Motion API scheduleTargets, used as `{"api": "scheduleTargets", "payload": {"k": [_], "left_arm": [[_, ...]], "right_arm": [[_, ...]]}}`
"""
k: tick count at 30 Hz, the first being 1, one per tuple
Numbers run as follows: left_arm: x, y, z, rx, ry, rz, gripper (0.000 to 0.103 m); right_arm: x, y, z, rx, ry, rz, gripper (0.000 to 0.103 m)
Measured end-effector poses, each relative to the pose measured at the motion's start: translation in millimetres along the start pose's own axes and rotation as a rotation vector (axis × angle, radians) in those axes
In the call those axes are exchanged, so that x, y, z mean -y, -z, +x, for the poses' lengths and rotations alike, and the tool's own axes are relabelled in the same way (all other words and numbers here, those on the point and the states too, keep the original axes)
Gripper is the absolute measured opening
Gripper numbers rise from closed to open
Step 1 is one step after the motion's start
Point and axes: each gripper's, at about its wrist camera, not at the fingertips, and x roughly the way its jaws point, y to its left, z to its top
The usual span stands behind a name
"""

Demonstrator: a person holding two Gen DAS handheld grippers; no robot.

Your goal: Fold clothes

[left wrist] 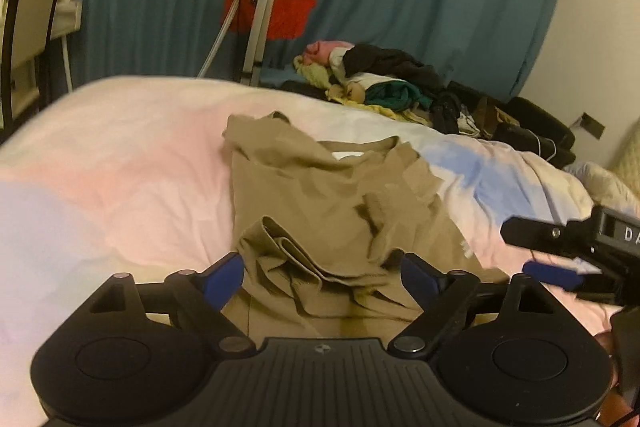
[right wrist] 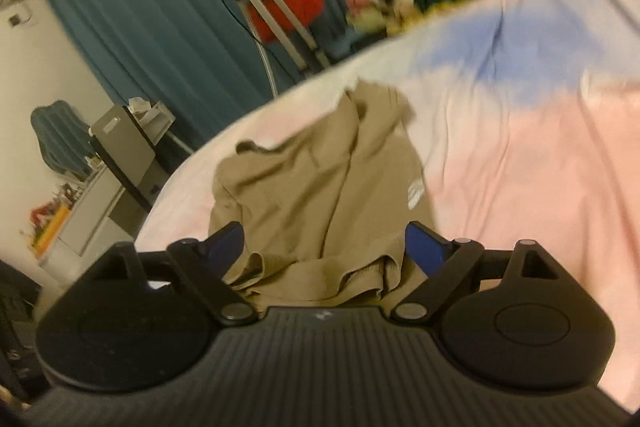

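Observation:
A crumpled khaki garment [left wrist: 320, 195] lies on the pink, white and blue bedspread [left wrist: 132, 163]. My left gripper [left wrist: 322, 277] is open, its blue-padded fingers spread on either side of the garment's bunched near edge. The right gripper shows at the right edge of the left wrist view [left wrist: 560, 255], beside the garment. In the right wrist view the right gripper [right wrist: 324, 247] is open too, straddling the garment's [right wrist: 320, 179] rumpled near hem. A small white logo [right wrist: 416, 193] shows on the cloth.
A heap of mixed clothes [left wrist: 380, 79] lies at the far side of the bed. A metal stand [left wrist: 260, 7] and a red item [left wrist: 280, 11] stand before teal curtains. A desk with a chair [left wrist: 28, 27] is at the left.

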Motion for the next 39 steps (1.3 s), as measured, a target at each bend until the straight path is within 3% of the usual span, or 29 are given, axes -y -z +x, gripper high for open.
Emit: {"api": "scheduleTargets", "payload": {"k": [5,6,12,18,23,26,30,33,39], "left_arm": [[7,14,-26,0.010,-0.030,0.059,0.090],[7,18,-28,0.006,-0.039,0.072,0.091],[3,42,-21,-0.072,-0.070,0.155,0.091],[1,49,14,-0.121,-0.140,0.241,0.091],[-13,34,51,-0.100,-0.196,0.195,0.093],[-24,25,58,-0.060,-0.214,0.149,0.093],[-31,15,47,0.040,-0.264,0.127,0.091],[-31,8,29,0.109,-0.253,0.112,0.091],[-16,9,4,0.103,-0.189,0.148,0.091]], "right_arm": [[-9,12,-19,0.036,0.033,-0.078,0.088],[-11,16,-21,0.032,0.047,-0.096,0.076],[-15,43,-8,-0.088,0.113,-0.171,0.036],[-9,54,23,-0.180,0.126,-0.203,0.034],[-2,46,52,-0.129,0.153,-0.219,0.030],[0,39,59,-0.036,0.167,-0.236,0.029],[2,27,52,0.079,0.159,-0.209,0.032],[-7,21,42,0.110,0.136,-0.224,0.032],[-20,27,25,0.097,0.156,-0.250,0.032]]}}
